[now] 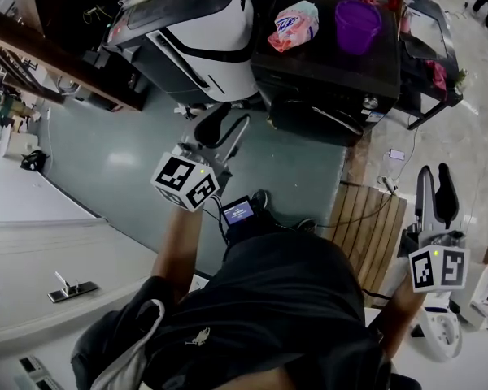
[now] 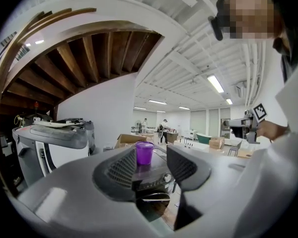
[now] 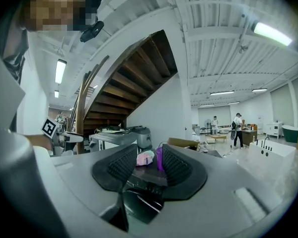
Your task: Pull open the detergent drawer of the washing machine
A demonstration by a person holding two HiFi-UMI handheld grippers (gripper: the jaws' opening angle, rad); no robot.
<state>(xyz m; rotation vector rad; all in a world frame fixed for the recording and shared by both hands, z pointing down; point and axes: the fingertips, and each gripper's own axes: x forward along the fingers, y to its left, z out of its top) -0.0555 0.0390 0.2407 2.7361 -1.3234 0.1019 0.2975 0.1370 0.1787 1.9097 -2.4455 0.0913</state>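
The black washing machine (image 1: 325, 71) stands at the top of the head view, its front panel and knob (image 1: 370, 102) facing me. I cannot make out its detergent drawer. A pink bag (image 1: 294, 24) and a purple cup (image 1: 357, 24) sit on its lid. My left gripper (image 1: 228, 119) hangs in the air short of the washer's left front corner. Its jaws are drawn close with nothing between them. My right gripper (image 1: 436, 173) is further right over the wooden slats, jaws also close and empty. Both gripper views look level at the washer (image 2: 151, 182) (image 3: 149, 177) between the jaws.
A white and black machine (image 1: 187, 31) stands left of the washer, under a wooden staircase (image 1: 32, 47). Wooden slats (image 1: 374, 226) and cables lie on the floor to the right. A phone (image 1: 396, 154) lies nearby and a white toilet (image 1: 480, 295) stands at the far right. People (image 3: 237, 125) stand far back.
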